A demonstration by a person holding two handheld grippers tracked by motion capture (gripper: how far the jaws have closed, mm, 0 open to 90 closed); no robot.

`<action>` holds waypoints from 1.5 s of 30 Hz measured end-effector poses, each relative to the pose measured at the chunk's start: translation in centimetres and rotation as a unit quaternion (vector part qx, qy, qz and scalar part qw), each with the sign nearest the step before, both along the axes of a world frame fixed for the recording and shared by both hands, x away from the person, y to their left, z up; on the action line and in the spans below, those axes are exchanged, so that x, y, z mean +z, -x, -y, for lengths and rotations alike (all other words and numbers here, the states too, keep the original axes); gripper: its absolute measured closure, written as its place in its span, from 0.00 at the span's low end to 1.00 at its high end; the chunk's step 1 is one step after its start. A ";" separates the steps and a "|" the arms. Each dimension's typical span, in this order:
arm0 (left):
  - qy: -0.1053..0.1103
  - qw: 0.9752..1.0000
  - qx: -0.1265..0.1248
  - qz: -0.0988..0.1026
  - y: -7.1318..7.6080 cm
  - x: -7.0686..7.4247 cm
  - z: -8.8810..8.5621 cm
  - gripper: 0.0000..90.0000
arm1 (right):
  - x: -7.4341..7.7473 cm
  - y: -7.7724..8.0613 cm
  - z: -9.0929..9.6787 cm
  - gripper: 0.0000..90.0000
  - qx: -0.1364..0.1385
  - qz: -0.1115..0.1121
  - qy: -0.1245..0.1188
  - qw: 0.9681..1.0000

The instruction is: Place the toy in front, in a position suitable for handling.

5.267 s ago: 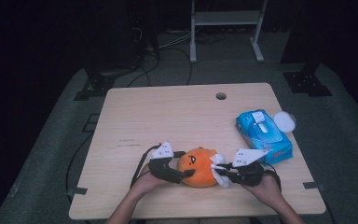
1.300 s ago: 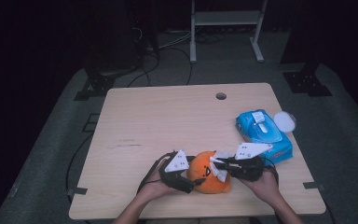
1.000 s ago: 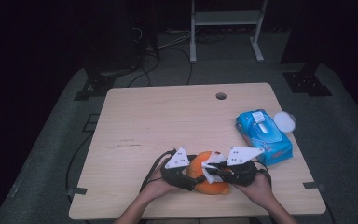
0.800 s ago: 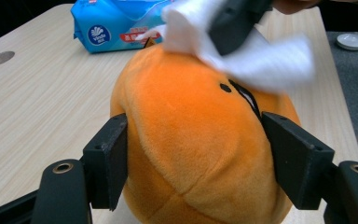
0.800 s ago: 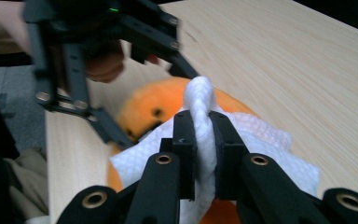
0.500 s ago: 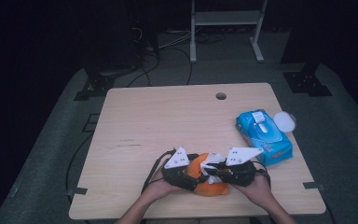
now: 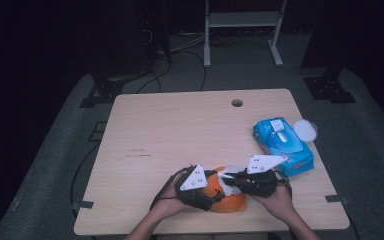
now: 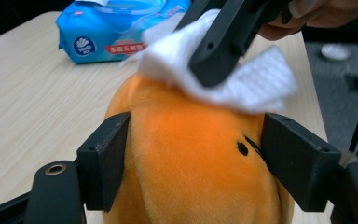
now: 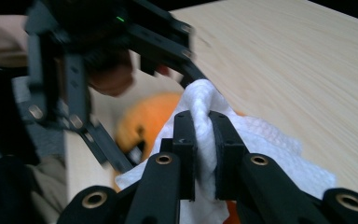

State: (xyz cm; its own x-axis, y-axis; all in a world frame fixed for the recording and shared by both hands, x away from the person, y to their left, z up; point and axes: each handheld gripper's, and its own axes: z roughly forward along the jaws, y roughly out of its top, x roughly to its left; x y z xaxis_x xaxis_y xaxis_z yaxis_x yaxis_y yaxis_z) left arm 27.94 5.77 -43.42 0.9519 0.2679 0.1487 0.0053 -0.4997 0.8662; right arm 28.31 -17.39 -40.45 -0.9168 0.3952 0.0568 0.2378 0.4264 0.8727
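An orange plush toy (image 7: pixel 226 201) lies near the table's front edge. My left gripper (image 7: pixel 214 194) grips it from the left; in the left gripper view its pads (image 8: pixel 105 158) press the toy (image 8: pixel 186 163) on both sides, and the jaws have just been closing on it. My right gripper (image 7: pixel 228 180) comes in from the right, shut on a white wipe (image 9: pixel 265 154). The wipe (image 8: pixel 261 84) rests on top of the toy, close to a small black mark on its face.
A blue pack of wipes (image 7: pixel 282 145) lies at the right of the table (image 7: pixel 180 130), with a round white lid (image 7: pixel 305 129) beside it at the edge. A cable hole (image 7: pixel 237 103) sits near the far edge. Both of the person's hands are at the front edge.
Since five seconds ago both grippers have closed in over the toy, which tipped down toward the front edge. Over the last second nothing has visibly shifted.
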 end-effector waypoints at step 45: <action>0.038 0.993 0.056 -0.102 -3.9 -1.1 -3.8 0.31 | -1.1 -1.1 2.5 0.90 -0.040 -0.024 0.008 0.999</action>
State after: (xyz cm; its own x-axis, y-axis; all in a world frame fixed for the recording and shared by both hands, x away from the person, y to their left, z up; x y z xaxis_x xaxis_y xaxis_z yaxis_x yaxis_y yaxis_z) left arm 31.88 9.61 -44.48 0.9238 0.3768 -0.0676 0.2354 -0.4199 0.8765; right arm 29.45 -19.89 -41.56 -0.8788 0.4680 0.0932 0.3130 0.4180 0.8528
